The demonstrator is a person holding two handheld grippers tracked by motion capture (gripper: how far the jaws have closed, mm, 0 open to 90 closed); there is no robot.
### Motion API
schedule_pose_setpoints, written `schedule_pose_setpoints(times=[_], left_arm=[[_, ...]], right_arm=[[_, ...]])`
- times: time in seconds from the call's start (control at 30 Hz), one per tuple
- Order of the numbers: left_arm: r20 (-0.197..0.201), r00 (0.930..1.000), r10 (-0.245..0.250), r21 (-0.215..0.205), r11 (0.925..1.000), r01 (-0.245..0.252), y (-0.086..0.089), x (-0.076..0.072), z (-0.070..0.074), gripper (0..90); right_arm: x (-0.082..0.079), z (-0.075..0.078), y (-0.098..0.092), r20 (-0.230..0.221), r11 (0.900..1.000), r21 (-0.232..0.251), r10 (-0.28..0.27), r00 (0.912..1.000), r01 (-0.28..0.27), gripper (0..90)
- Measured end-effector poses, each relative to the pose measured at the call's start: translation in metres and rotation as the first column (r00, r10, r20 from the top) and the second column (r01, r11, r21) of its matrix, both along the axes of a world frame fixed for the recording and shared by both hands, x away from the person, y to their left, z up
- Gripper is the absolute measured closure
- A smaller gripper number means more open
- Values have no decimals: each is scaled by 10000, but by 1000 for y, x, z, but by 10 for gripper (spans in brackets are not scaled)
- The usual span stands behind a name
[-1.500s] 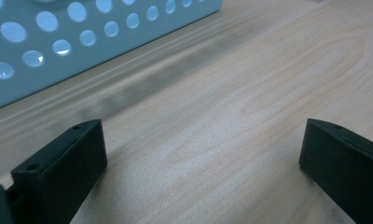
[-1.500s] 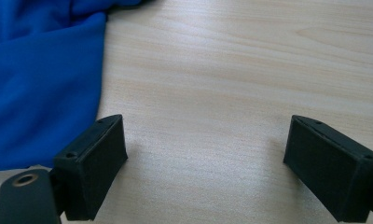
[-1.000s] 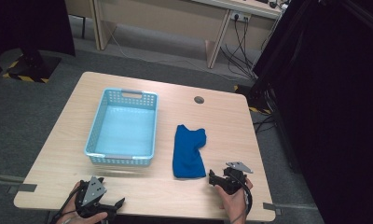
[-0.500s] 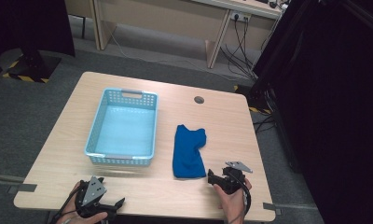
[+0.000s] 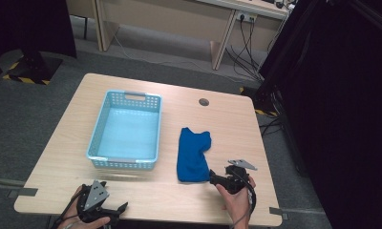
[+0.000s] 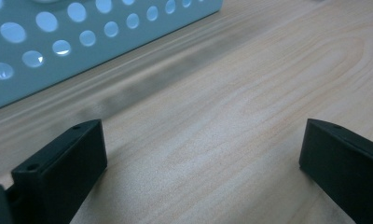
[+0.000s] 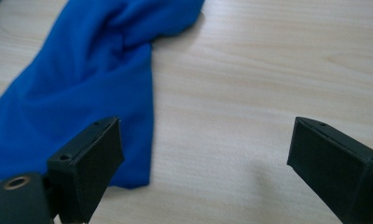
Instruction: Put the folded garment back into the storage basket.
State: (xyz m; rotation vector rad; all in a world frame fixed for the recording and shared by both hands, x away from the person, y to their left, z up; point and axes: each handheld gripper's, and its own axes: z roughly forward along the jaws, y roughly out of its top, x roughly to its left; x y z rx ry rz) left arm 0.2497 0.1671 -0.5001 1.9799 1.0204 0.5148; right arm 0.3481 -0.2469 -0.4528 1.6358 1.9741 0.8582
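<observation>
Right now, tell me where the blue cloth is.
In the high view the blue cloth lies flat on the table, just right of the light blue basket, its near corner beside the open right gripper.

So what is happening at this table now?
A person holds a gripper in each hand at a wooden table. The right gripper is open and sits at the near corner of a blue cloth; its jaws have just been opening and hold nothing. The left gripper is open too, low at the near edge, in front of the light blue basket. The cloth lies flat beside the basket.
</observation>
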Motion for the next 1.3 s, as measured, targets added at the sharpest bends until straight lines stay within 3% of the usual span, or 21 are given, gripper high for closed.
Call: schedule_pose_setpoints(times=[0.2, 0.5, 1.3], left_arm=[[0, 10000, -2, 1, 10000, 2, 0, 0, 0, 0], [0, 10000, -5, 0, 10000, 5, 0, 0, 0, 0], [4, 10000, -20, -4, 10000, 20, 0, 0, 0, 0]], right_arm=[[9, 7, 6, -344, 9998, 113, 162, 9993, -159, 104], [17, 16, 14, -442, 9988, 347, 351, 9984, -336, 105], [47, 22, 54, -944, 9948, -15, 1008, 9904, -1014, 145]])
